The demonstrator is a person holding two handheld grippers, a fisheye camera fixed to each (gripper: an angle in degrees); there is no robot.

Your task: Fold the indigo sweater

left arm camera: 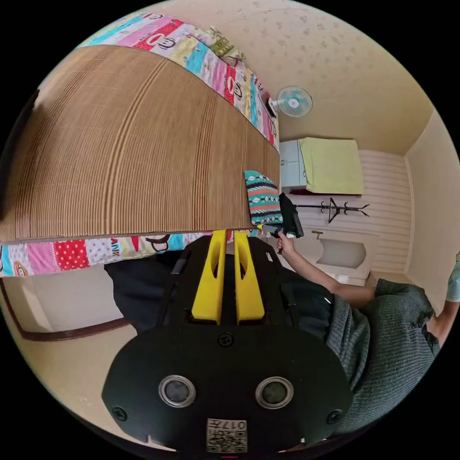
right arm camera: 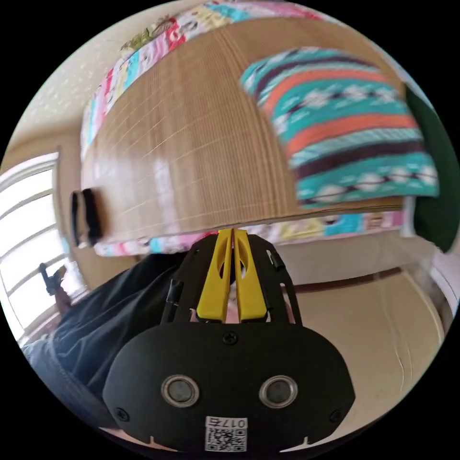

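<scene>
Sweater (right arm camera: 342,124), folded and striped, lies on the woven mat (left arm camera: 120,143) at its near edge; both my grippers, left (left arm camera: 229,237) and right (right arm camera: 232,235), hang closed and empty below that edge, so a careless upswing could snag and unfold it.

Both views: heavy fisheye, black corners, straight edges bowed near rim. Left gripper view sharp, evenly lit, soft daylight, faint shadow under mat (left arm camera: 129,143) edge. Right gripper view motion-blurred, worst on striped cloth (right arm camera: 345,124); window (right arm camera: 24,230) at rim blown out white, glare streaks across mat. No harsh shadows.
</scene>
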